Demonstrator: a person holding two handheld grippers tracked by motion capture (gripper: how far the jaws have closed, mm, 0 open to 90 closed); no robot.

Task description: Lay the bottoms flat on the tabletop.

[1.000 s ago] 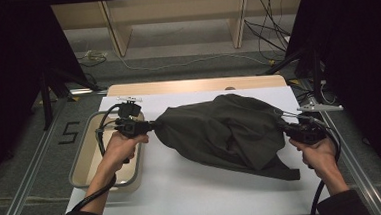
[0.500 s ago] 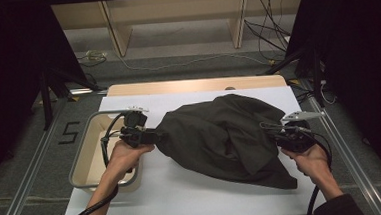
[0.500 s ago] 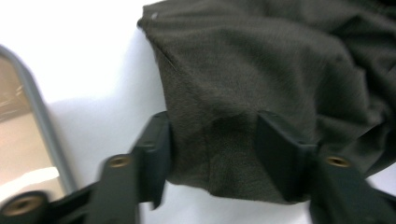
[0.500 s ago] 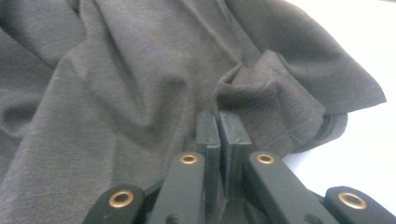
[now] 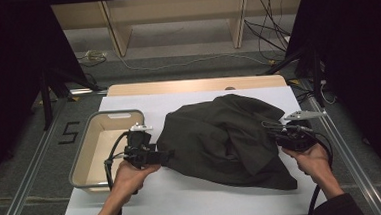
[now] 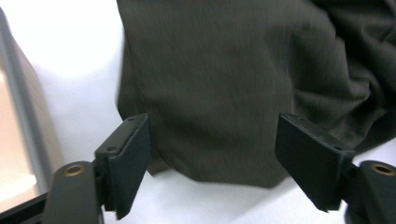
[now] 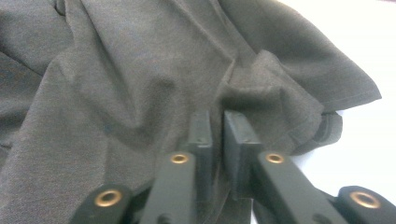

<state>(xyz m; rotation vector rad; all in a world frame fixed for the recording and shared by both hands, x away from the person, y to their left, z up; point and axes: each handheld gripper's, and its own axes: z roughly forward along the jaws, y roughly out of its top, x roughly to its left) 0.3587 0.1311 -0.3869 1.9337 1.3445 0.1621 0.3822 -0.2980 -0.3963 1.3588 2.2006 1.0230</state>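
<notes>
Left tool (image 6: 212,161) open beside garment (image 6: 224,84)

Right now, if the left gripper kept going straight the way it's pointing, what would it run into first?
Most likely the dark garment: its near edge lies just ahead of the left gripper, whose jaws have just been opening and stand wide, nothing pinched between them. Exact gap is hard to judge.
</notes>
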